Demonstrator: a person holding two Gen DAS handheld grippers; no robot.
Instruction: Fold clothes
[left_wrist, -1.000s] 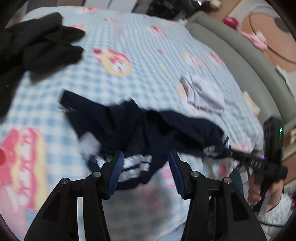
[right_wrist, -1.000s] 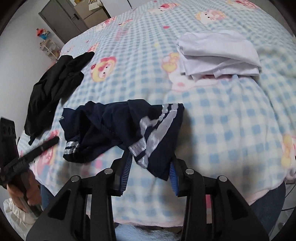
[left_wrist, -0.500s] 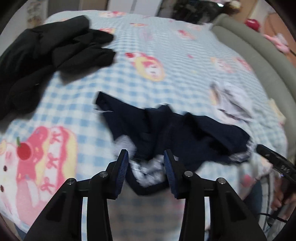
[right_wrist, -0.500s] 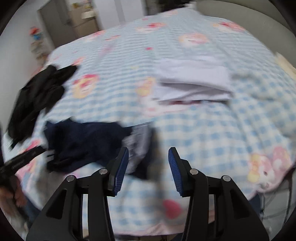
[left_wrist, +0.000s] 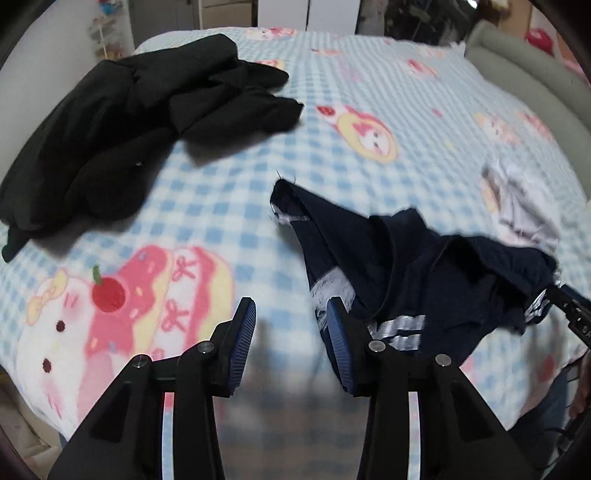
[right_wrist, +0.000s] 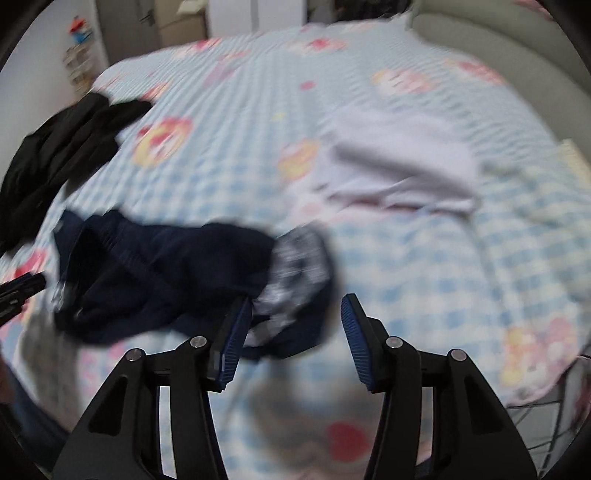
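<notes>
Lying crumpled, navy shorts (left_wrist: 406, 258), white-striped hems

Blue-checked cartoon bedspread (left_wrist: 229, 206) under black clothes heap (left_wrist: 122, 129), crumpled navy garment (left_wrist: 406, 266), folded white garment (right_wrist: 399, 166)

Blue checked cartoon-print blanket (left_wrist: 229, 192), grey headboard (right_wrist: 509, 70), white cabinet (left_wrist: 308, 14) beyond.

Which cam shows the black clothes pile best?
Left wrist: the black clothes pile lies sharp and nearly whole on the checked blanket, upper left. The right wrist view catches it only at the left edge, blurred and partly cropped.
</notes>
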